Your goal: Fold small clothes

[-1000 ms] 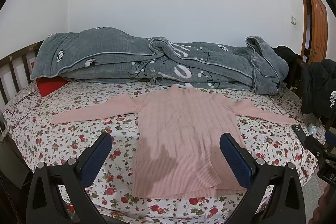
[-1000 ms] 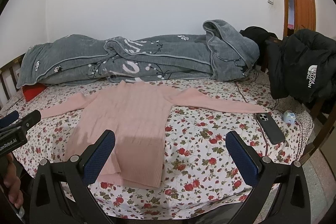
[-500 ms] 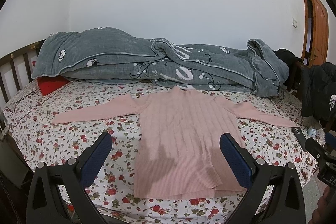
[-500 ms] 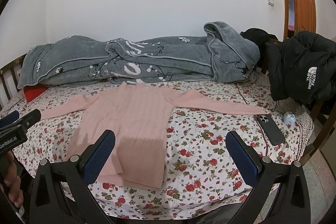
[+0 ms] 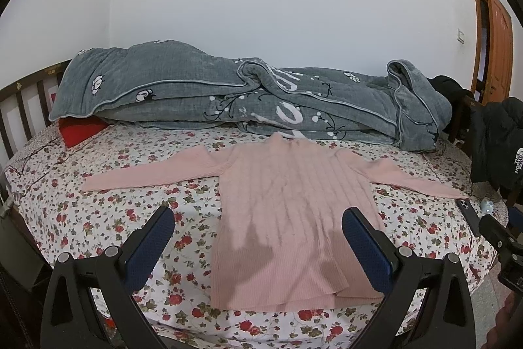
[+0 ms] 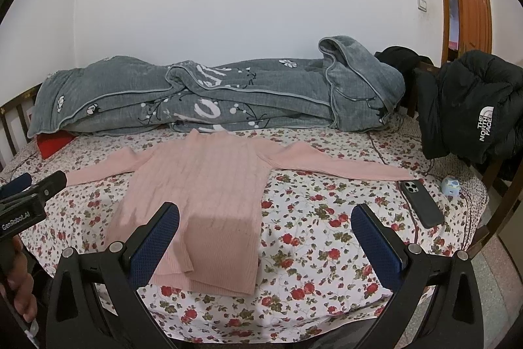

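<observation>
A pink ribbed sweater (image 5: 291, 211) lies flat and face up on the floral bedsheet (image 5: 130, 211), both sleeves spread out to the sides, hem toward me. It also shows in the right wrist view (image 6: 202, 195). My left gripper (image 5: 258, 251) is open and empty, held above the near bed edge in front of the hem. My right gripper (image 6: 264, 247) is open and empty, above the sheet to the right of the sweater's hem. The left gripper body shows at the left edge of the right wrist view (image 6: 29, 205).
A rolled grey quilt (image 5: 248, 100) lies along the back of the bed by the wall. A red pillow (image 5: 81, 131) sits at the back left. A dark phone (image 6: 421, 201) and a small blue object (image 6: 450, 185) lie at the right. A black jacket (image 6: 470, 110) hangs at the right.
Both views have shifted slightly; the sweater sits a little lower and nearer in frame. Both grippers stay open and empty. The sweater has not moved on the bed.
</observation>
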The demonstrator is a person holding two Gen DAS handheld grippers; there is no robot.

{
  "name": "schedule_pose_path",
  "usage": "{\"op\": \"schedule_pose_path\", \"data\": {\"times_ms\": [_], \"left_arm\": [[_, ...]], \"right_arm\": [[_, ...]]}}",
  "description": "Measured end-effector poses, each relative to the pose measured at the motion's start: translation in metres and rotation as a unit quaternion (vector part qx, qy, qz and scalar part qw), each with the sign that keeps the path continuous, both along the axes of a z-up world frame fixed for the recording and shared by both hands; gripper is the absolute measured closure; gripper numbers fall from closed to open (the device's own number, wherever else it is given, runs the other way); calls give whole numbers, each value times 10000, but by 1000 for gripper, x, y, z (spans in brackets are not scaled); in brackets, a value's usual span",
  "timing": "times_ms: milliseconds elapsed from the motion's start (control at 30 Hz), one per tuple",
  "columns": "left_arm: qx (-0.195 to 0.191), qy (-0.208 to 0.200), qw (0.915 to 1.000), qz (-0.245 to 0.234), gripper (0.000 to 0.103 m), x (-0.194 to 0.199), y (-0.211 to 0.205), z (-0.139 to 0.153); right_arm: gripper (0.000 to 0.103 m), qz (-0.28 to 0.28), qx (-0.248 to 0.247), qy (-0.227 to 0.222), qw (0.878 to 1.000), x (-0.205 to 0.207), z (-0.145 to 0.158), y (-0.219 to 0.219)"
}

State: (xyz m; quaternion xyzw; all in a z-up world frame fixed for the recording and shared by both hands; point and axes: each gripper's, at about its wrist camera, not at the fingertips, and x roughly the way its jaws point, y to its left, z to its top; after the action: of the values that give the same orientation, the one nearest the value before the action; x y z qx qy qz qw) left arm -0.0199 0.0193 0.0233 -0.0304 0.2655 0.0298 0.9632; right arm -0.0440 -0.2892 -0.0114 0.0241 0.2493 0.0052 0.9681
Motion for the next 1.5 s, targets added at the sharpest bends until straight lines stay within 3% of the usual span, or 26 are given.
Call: {"op": "schedule_pose_path", "data": {"times_ms": [533, 667, 867, 933, 1033, 1233, 1333, 1400, 1500], "left_arm": [[-34, 27, 10000, 37, 0, 39, 17, -11], [-203, 112, 9996, 159, 0, 66, 45, -34], [-6, 368, 9969, 690, 0, 103, 97, -72], [-102, 555, 9951, 809, 1, 117, 122, -88], [-456, 742, 9908, 1037, 3, 137, 168, -113], [-776, 936, 9808, 1524, 4, 159, 246, -147], [-990, 1089, 9717, 1845, 7, 172, 287, -166], [-1254, 1226, 9637, 2015, 16, 180, 315, -179], [-1426, 1147, 9550, 2336, 19, 184, 348, -192]], "right_arm": [[0, -127, 31, -47, 9999, 28, -4, 7], [0, -73, -19, 17, 10000, 53, -18, 13], [1, -32, 4, 409, 9992, 103, -52, 23], [1, 6, -25, 461, 9989, 118, -63, 29], [3, 20, -206, 491, 9986, 138, -77, 41], [4, 287, -207, 613, 9975, 180, -103, 72], [6, 372, -317, 661, 9966, 199, -116, 94], [6, 357, -359, 658, 9965, 209, -124, 106], [6, 493, -336, 669, 9960, 221, -138, 124]]}}
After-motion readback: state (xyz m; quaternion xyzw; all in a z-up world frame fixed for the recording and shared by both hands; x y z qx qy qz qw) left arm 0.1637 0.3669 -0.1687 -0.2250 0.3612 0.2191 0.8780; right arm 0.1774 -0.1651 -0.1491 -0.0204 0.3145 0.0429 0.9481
